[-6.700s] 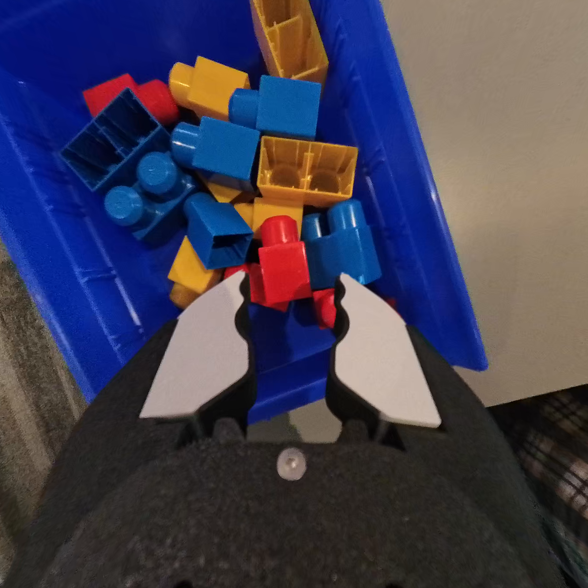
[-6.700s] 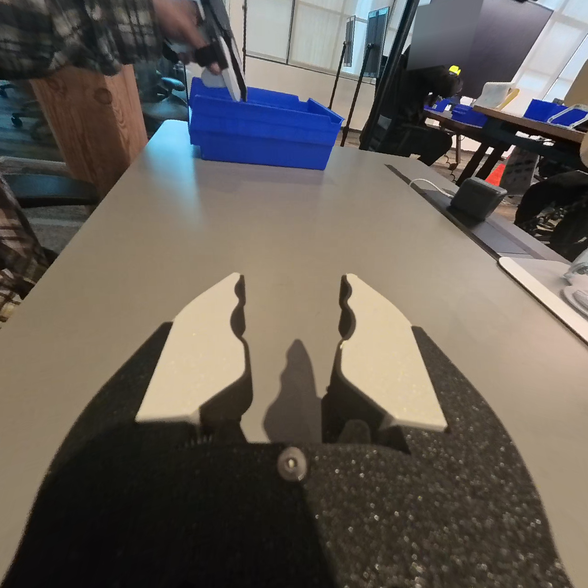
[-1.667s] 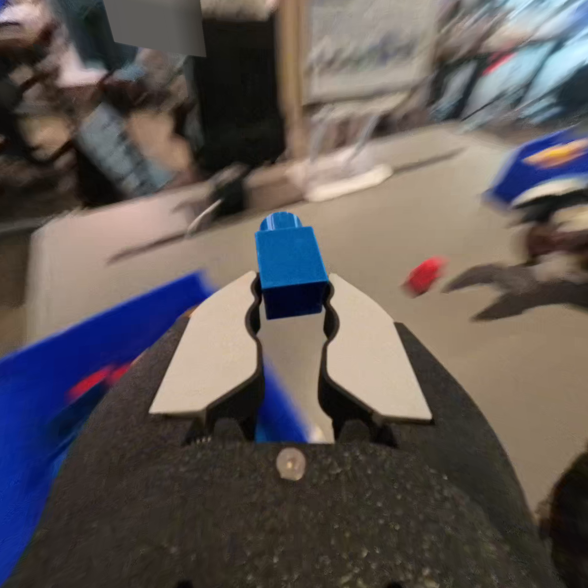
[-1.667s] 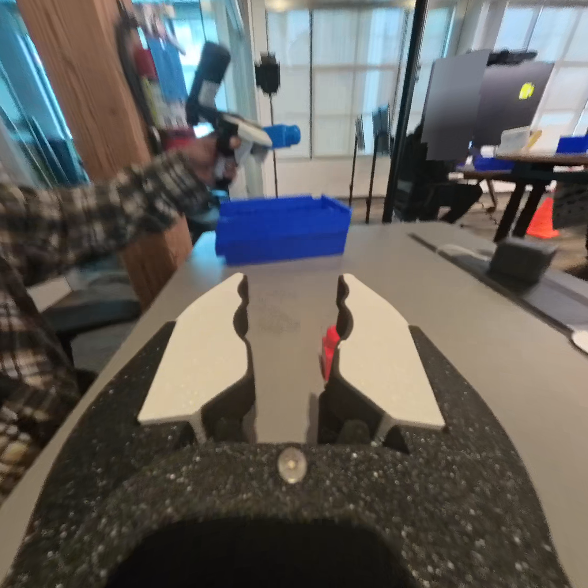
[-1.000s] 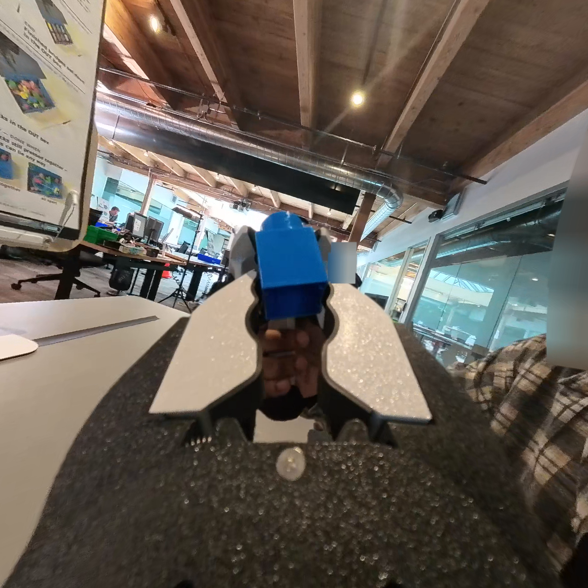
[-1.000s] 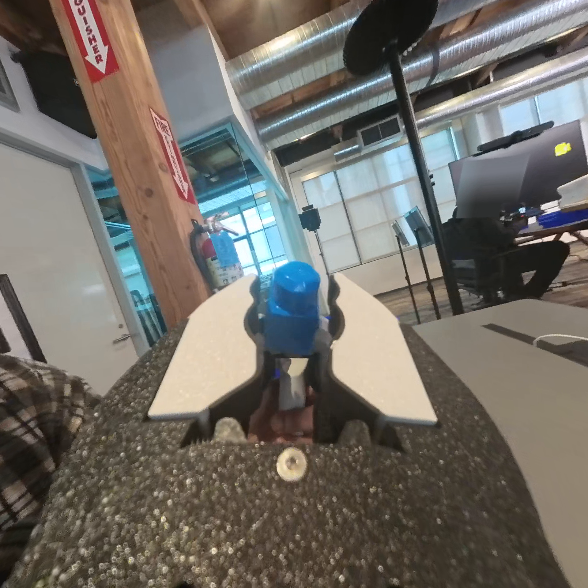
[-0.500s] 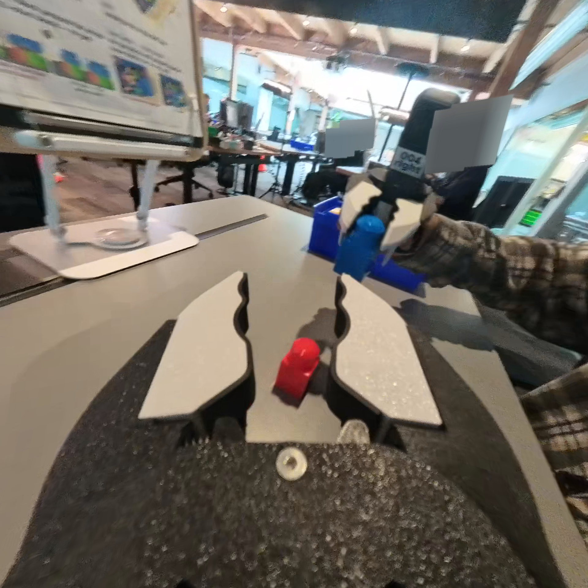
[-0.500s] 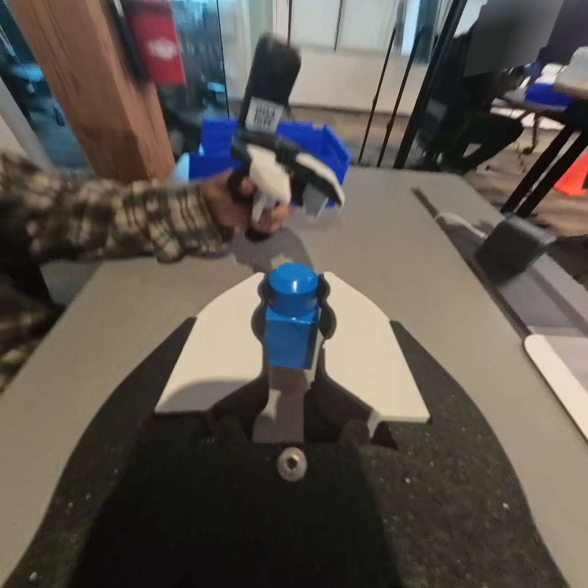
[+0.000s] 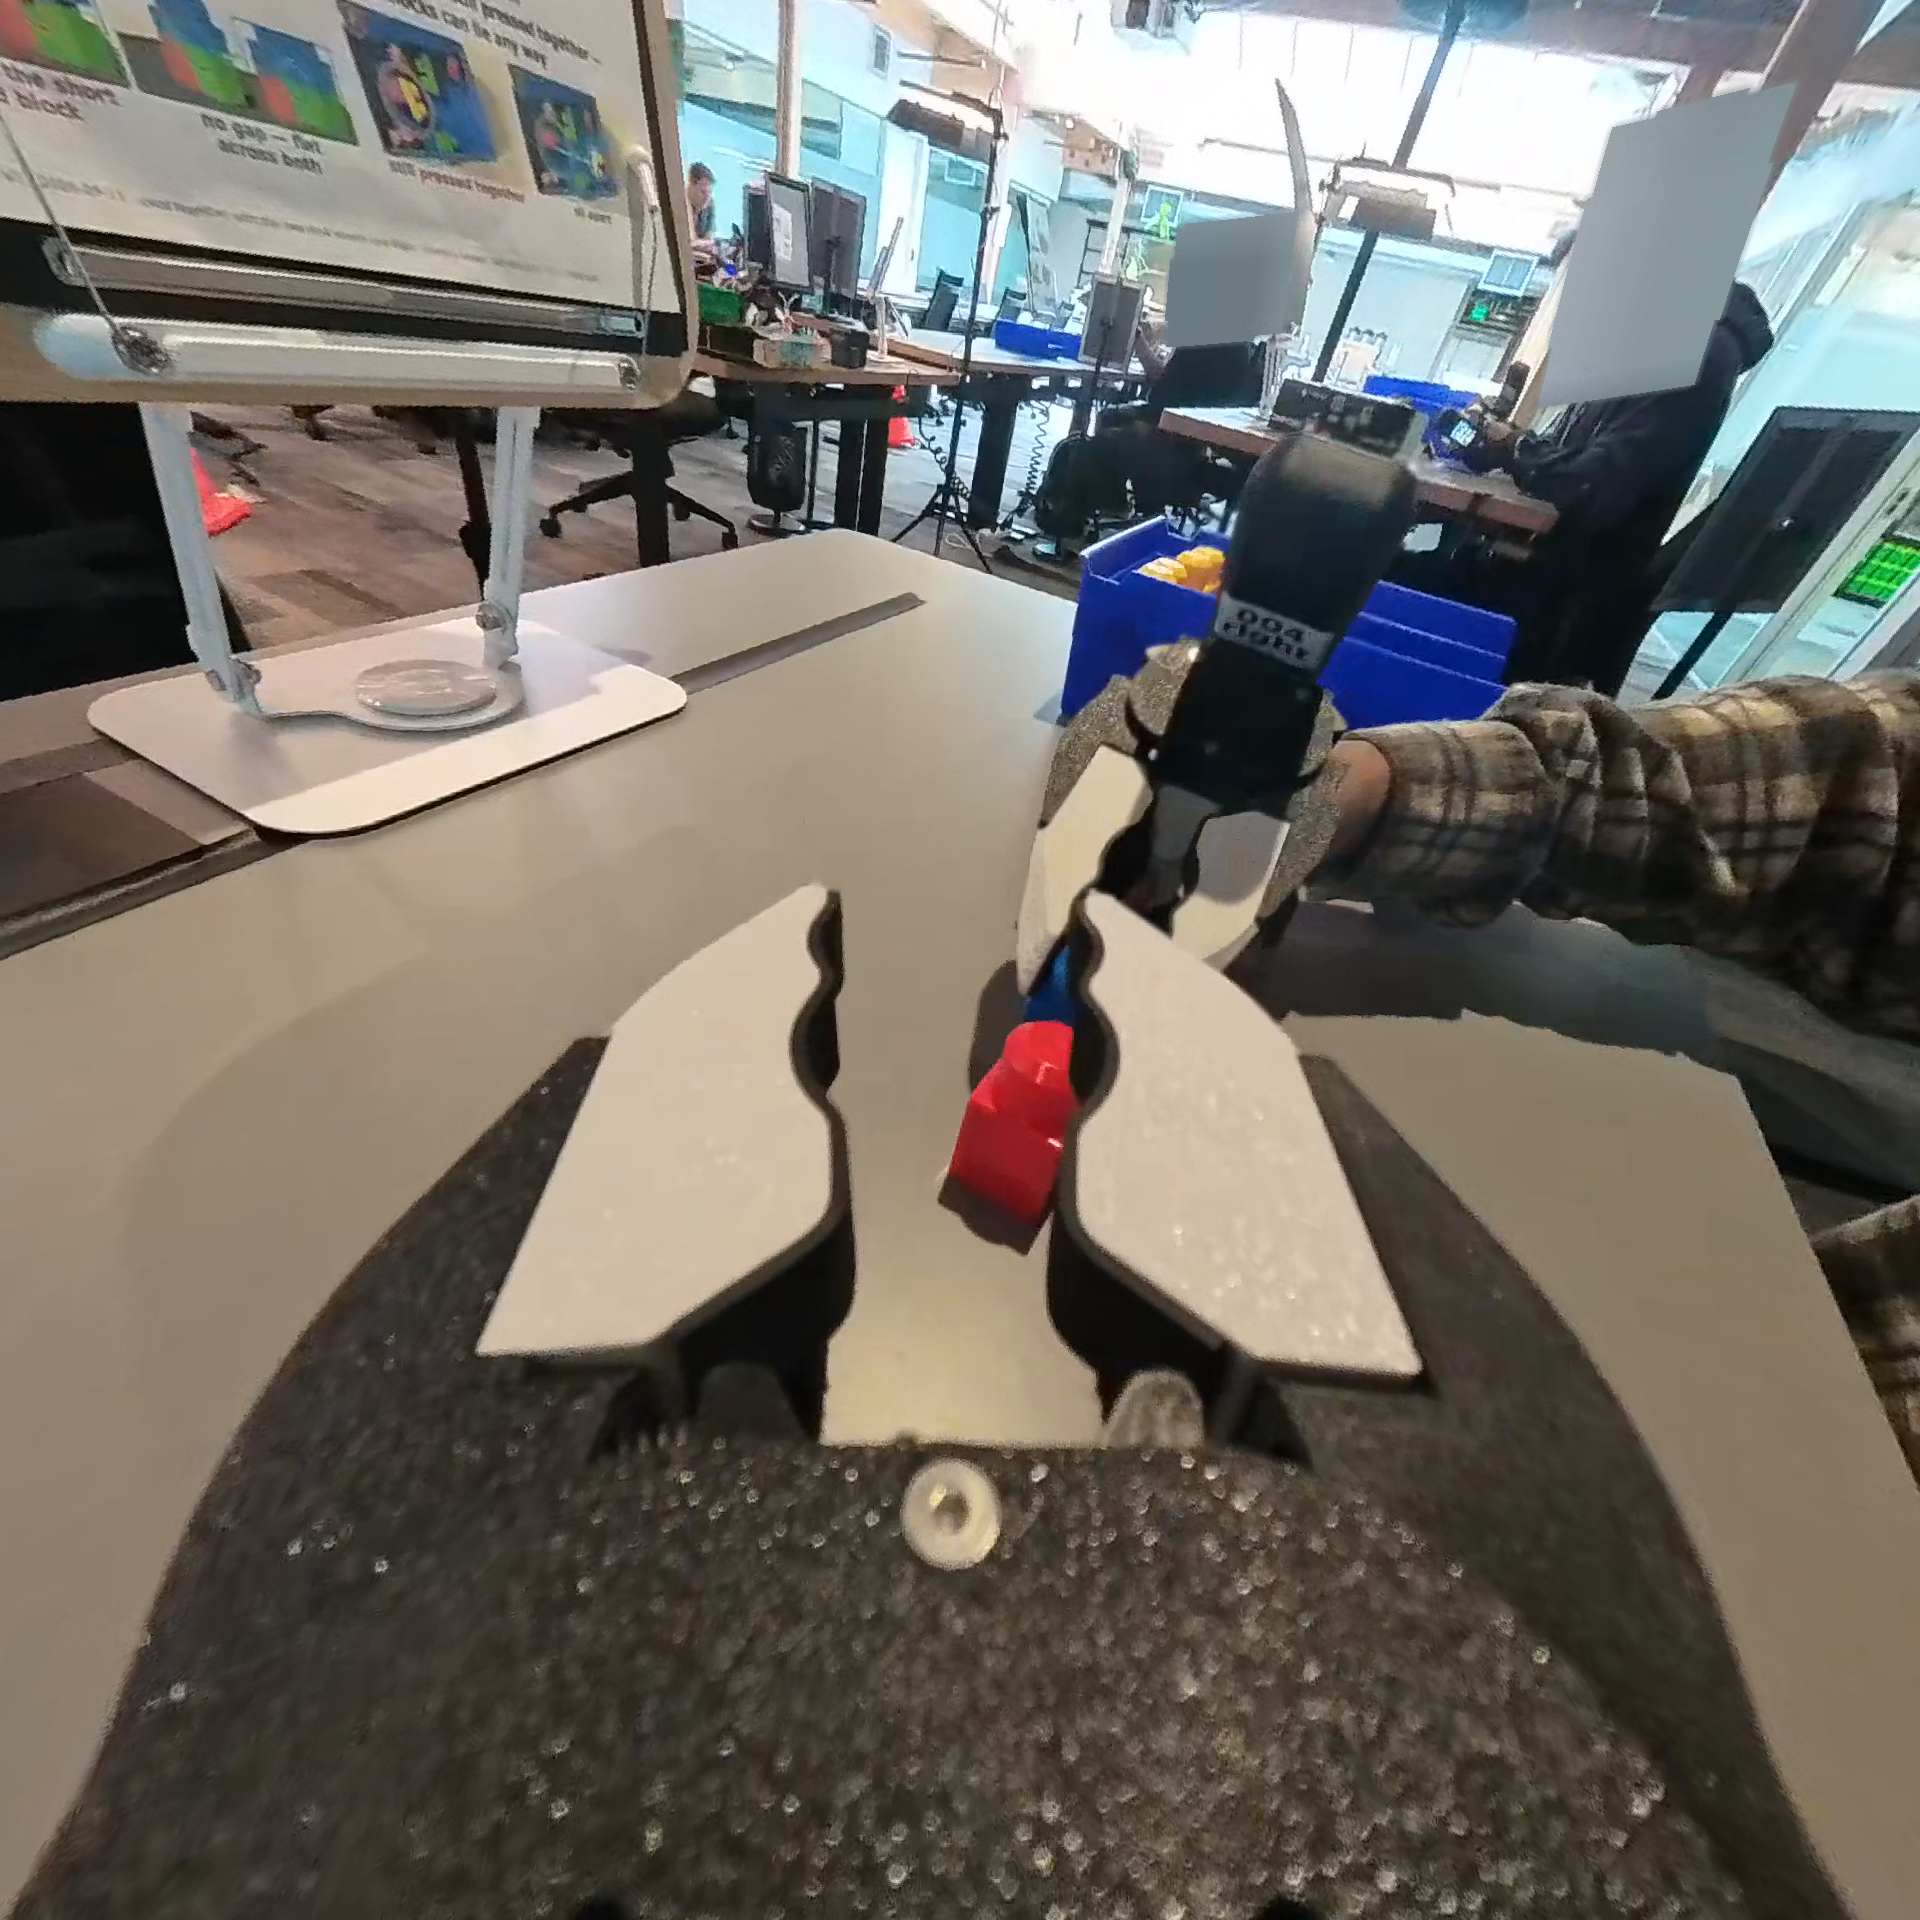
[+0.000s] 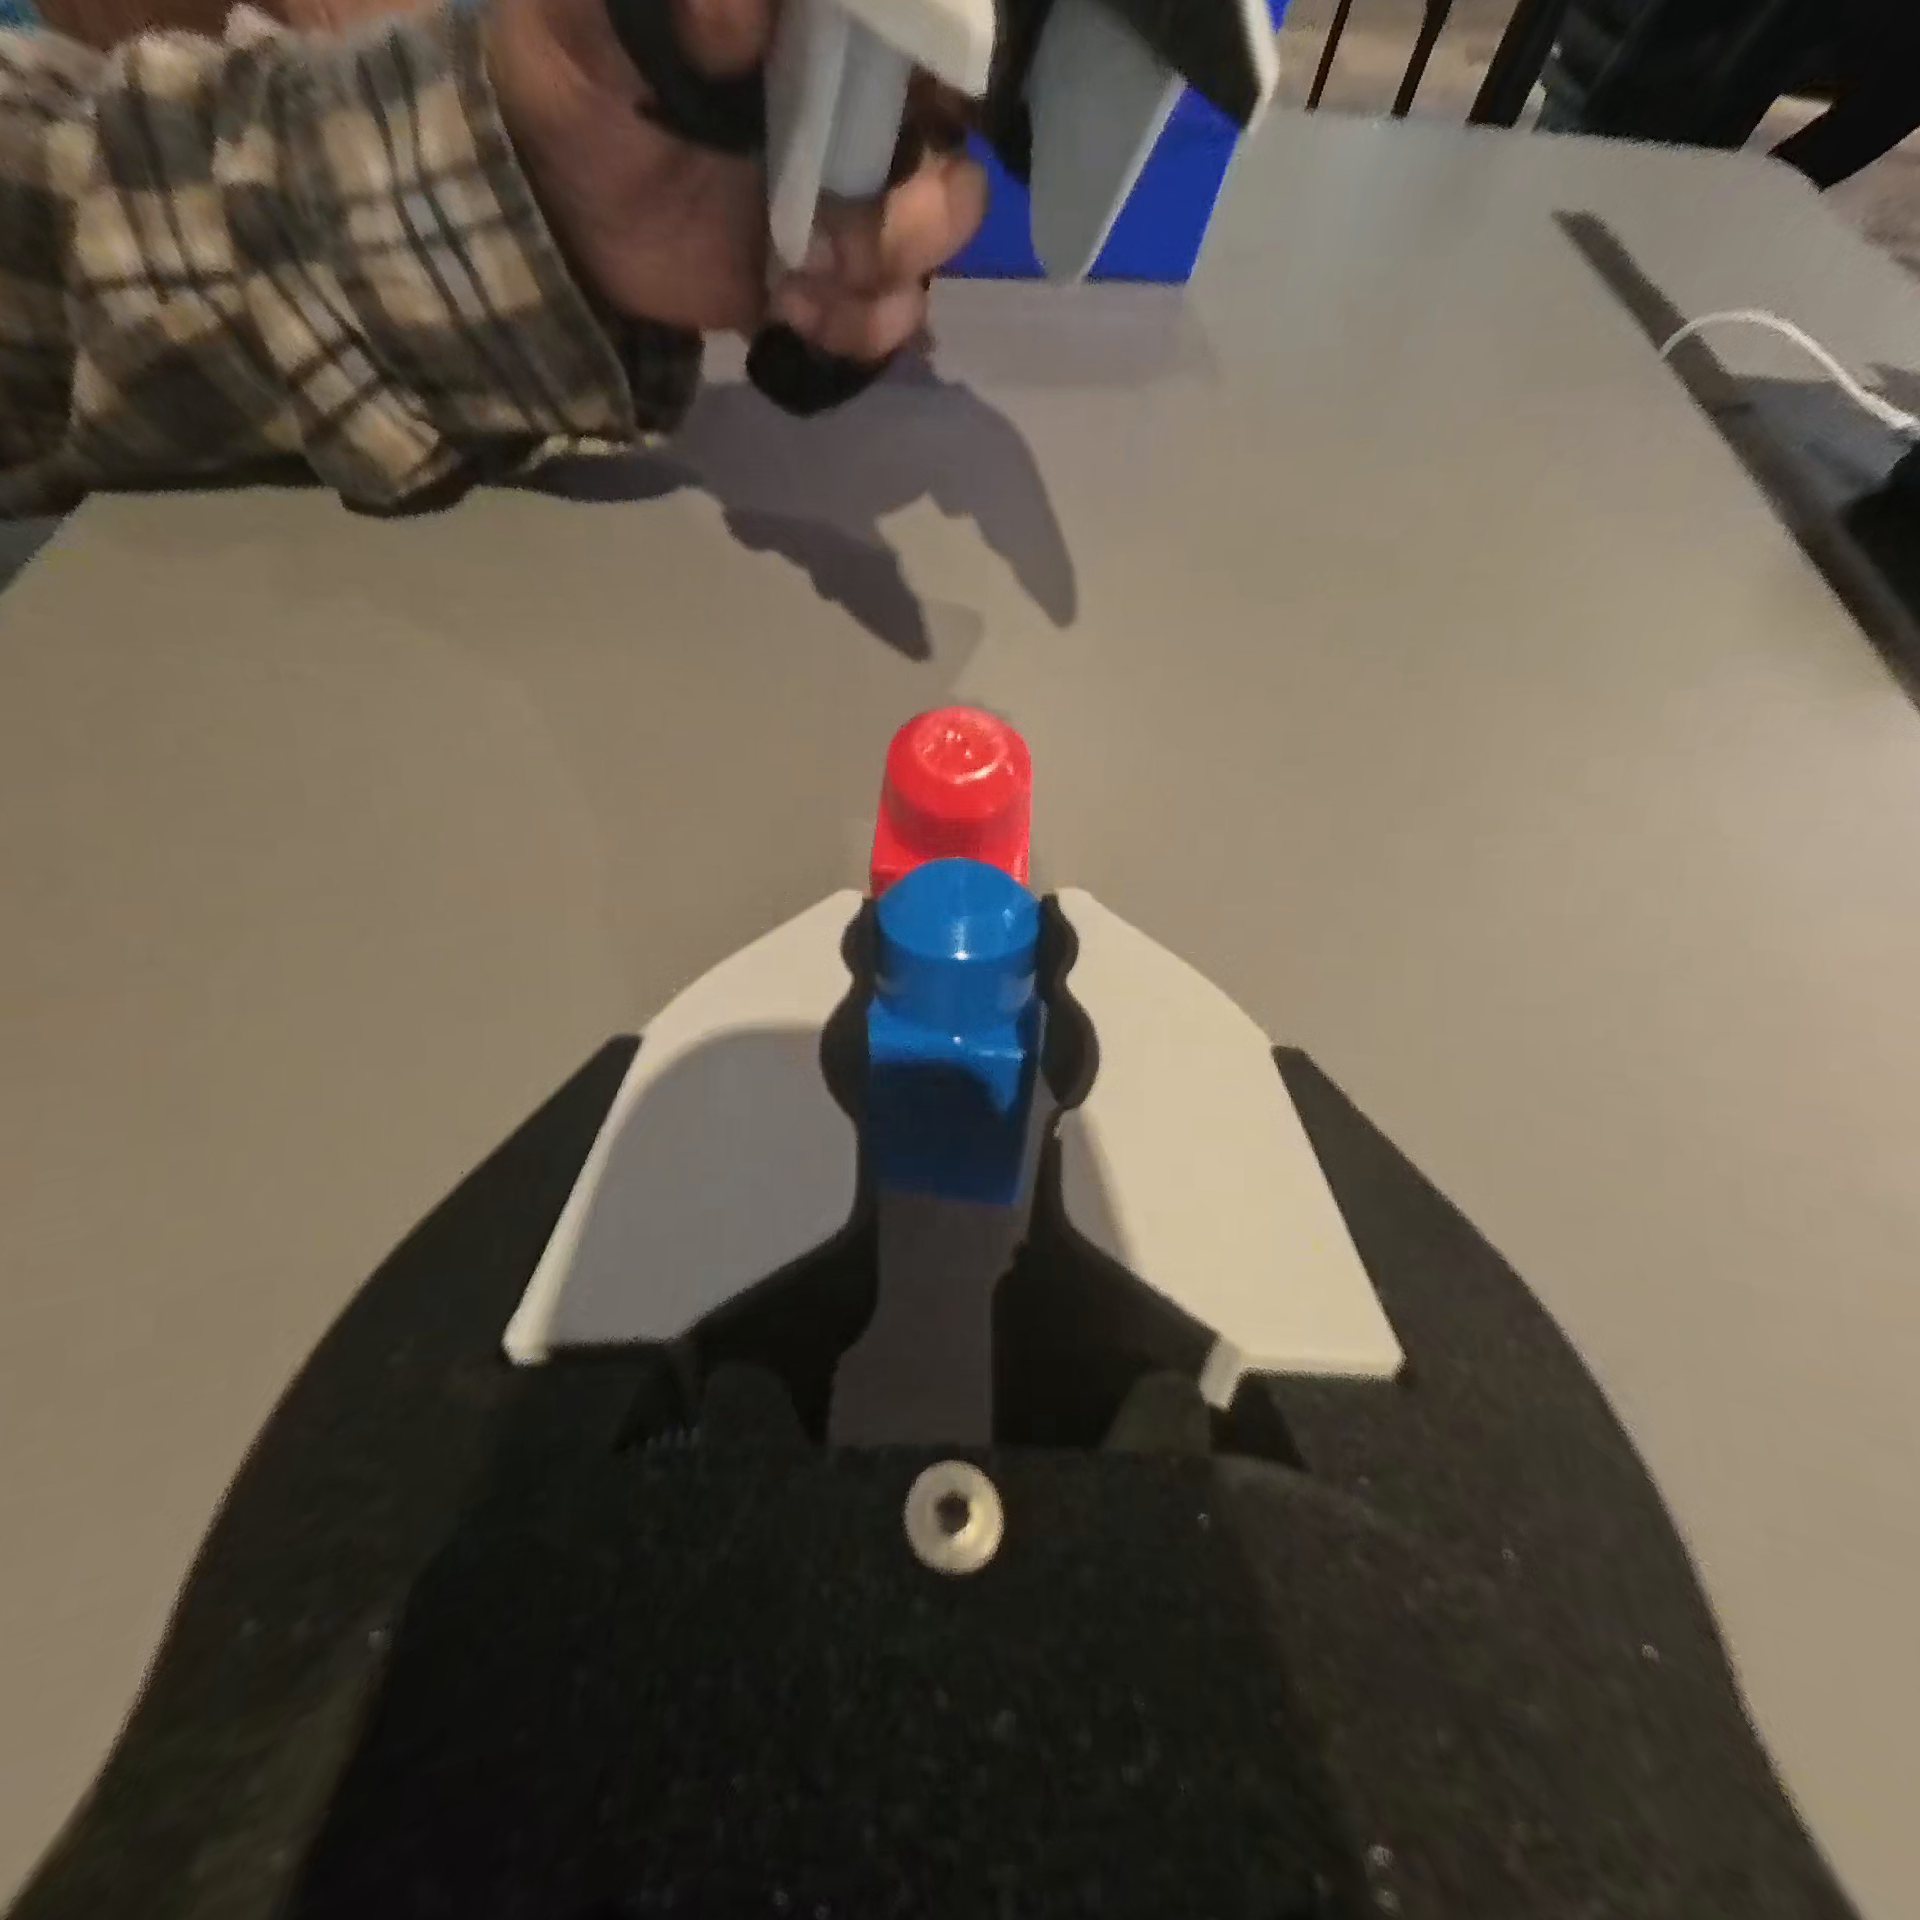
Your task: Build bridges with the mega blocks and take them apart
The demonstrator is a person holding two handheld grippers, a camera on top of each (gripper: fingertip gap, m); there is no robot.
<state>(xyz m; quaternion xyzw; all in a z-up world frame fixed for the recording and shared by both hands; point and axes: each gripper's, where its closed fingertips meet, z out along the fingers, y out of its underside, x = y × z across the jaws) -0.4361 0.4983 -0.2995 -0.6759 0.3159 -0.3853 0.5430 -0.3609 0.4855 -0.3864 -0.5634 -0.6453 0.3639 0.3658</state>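
Glossy smooth plastic red block point(image 10: 951, 805) and blue block point(image 10: 951, 1049); matt smooth grey table point(image 10: 1403, 831); woven plaid cloth sleeve point(image 9: 1662, 821).

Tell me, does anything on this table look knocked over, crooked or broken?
Nothing stands out. The red block stands upright on the grey table, the blue block sits straight in the right gripper, and the left gripper is empty.

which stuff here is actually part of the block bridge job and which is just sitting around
Part of the job:
- blue block, clamped in the right gripper
- red block, upright on the table
- blue bin of spare blocks
- left gripper, open and empty

Just lying about:
- instruction board on its white stand
- white cable
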